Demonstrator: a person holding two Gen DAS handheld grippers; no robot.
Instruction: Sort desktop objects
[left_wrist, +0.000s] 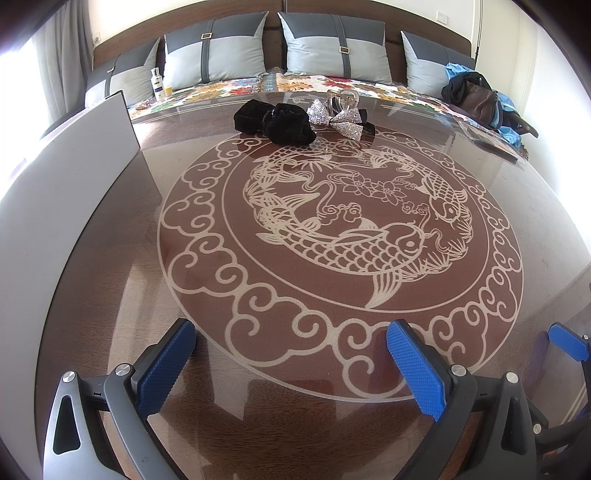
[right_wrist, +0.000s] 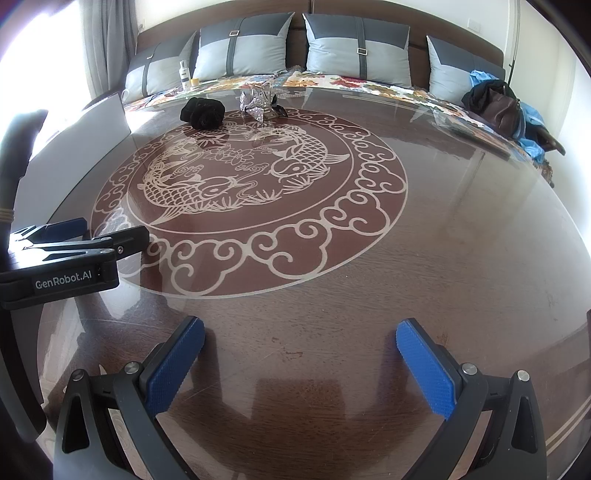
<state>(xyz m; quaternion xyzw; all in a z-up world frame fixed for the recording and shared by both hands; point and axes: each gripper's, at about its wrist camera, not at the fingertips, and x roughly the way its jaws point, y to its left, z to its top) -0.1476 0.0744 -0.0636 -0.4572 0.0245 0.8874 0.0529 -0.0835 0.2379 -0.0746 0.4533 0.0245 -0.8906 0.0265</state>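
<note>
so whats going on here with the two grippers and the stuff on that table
A person holds two grippers low over the near side of a glass-topped table. The left gripper and right gripper both have their jaws open and hold nothing. The hair accessories, a black scrunchie, a sparkly silver bow and a clear claw clip, sit untouched at the far edge.

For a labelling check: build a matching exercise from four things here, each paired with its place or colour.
Things:
1. velvet scrunchie
2. sequin bow
3. white bottle
4. brown handbag

Descriptions:
A. silver, on the table's far edge
B. standing on the sofa's left end
C. black, left of the bow
D. on the sofa's right end, among blue cloth

Pairs: 1-C, 2-A, 3-B, 4-D
</note>
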